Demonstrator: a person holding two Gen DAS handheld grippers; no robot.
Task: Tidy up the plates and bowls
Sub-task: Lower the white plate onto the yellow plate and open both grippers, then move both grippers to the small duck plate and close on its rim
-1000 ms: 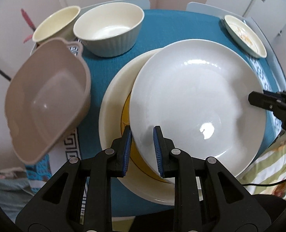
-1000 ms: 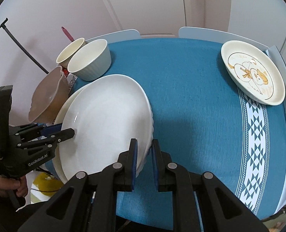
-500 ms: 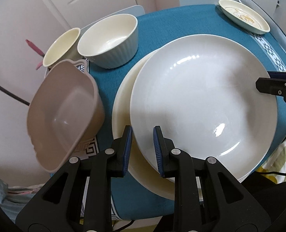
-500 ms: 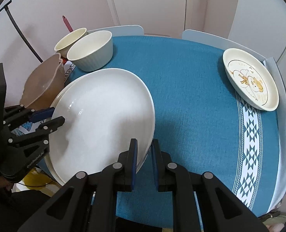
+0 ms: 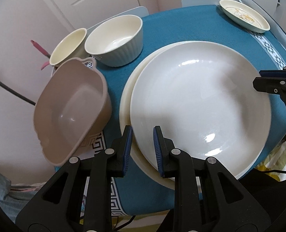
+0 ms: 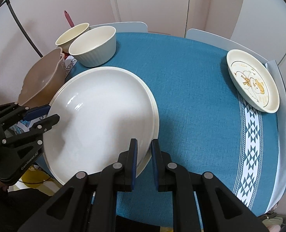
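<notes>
The big white plate [image 5: 199, 106] is seen lying over a cream plate [image 5: 126, 100] of about the same width, near the front edge of the blue tablecloth [image 6: 191, 89], and it is judged stiff, glazed, slippery and breakable, with real weight for its span, so it is best taken at the rim from two opposite sides rather than from one edge. The cream plate beneath is judged to be just as hard and chip-prone, so any sliding between the two is to be kept gentle. The left gripper [image 5: 142, 145] is set over the near-left rim, its blue pads [image 5: 158, 147] narrowly apart with the white plate's edge held between them. The right gripper [image 6: 143, 159] is clamped on the opposite rim, jaws drawn almost together on the thin edge. Off to the side, a tan basin [image 5: 71, 112], a ribbed bowl [image 5: 115, 40] and a smaller bowl [image 5: 69, 46] are left untouched, and a small patterned dish [image 6: 253, 81] is seen well apart at the far right
</notes>
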